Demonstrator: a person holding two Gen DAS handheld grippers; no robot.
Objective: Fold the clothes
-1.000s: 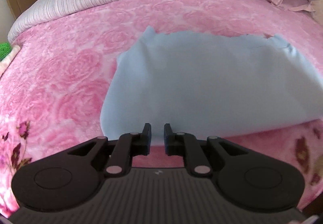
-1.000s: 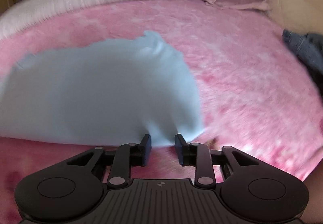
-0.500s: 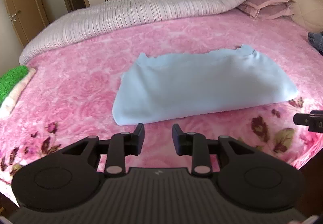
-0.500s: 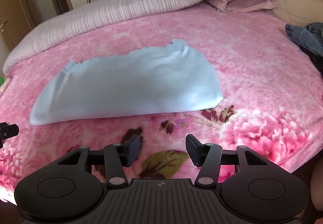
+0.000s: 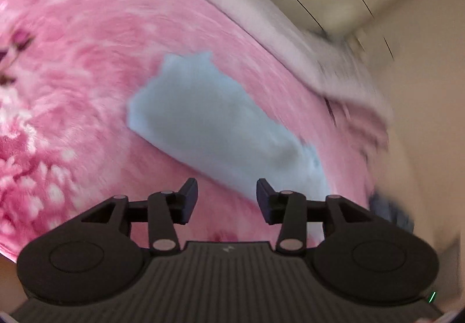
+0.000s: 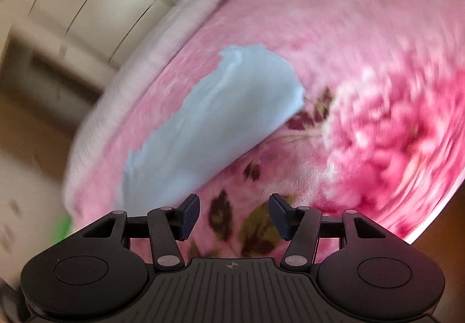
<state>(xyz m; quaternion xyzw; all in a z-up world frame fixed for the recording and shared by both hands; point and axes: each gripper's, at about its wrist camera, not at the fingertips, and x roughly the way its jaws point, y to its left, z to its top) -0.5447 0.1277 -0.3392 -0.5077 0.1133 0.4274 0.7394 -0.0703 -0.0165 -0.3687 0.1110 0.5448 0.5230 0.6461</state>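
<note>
Left gripper (image 5: 227, 197) & right gripper (image 6: 234, 213) both spread wide, empty — touching nothing. Folded light-blue garment (image 5: 216, 128) lies flat on pink floral blanket (image 5: 72, 61).

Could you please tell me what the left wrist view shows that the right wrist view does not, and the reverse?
Only the left wrist view shows the left tongs, open and empty, and a blurred dark blue bundle at the bed's right edge. Only the right wrist view shows the right tongs, also open and empty, olive leaf prints on the blanket and a green patch at far left. Both share the folded light blue cloth, lying on the pink floral fleece blanket, and heavy motion blur.
</note>
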